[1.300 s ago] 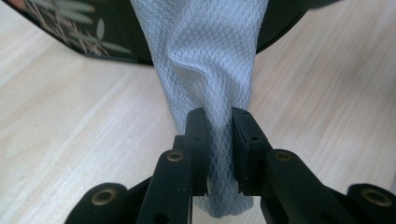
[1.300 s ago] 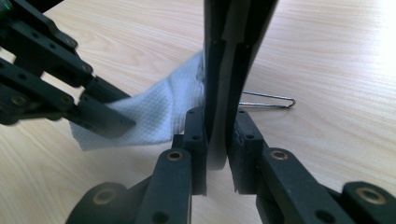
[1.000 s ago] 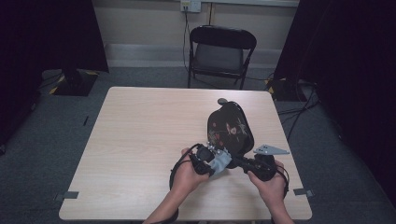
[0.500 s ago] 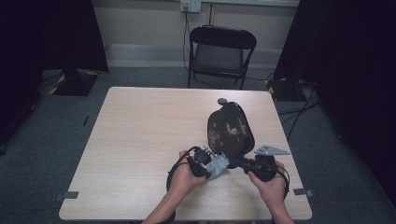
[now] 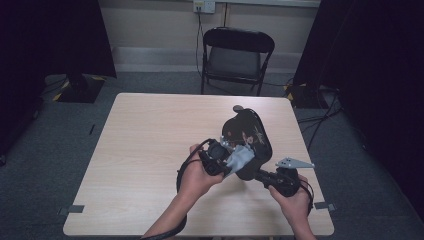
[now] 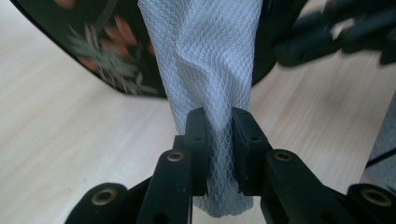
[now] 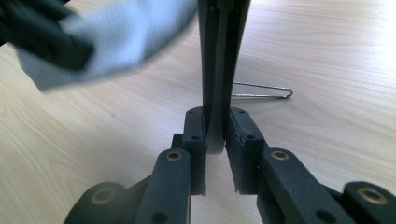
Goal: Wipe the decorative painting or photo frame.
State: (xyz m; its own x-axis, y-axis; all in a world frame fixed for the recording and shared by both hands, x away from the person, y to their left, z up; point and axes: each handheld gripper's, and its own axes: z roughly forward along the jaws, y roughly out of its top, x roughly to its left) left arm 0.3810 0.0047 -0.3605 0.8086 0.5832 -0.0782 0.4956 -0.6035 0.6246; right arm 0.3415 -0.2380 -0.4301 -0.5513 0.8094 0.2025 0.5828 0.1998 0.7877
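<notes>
Pale wood counter carries the work at its near right, w/ a folding chair beyond the far edge. Black floral tray is tilted up on edge above the counter; right gripper has its jaws clamped on the tray's near rim, a thin wire stand lying on the wood behind. Left gripper, just left of the tray, has jaws shut on a white cloth draped against the tray's face.
</notes>
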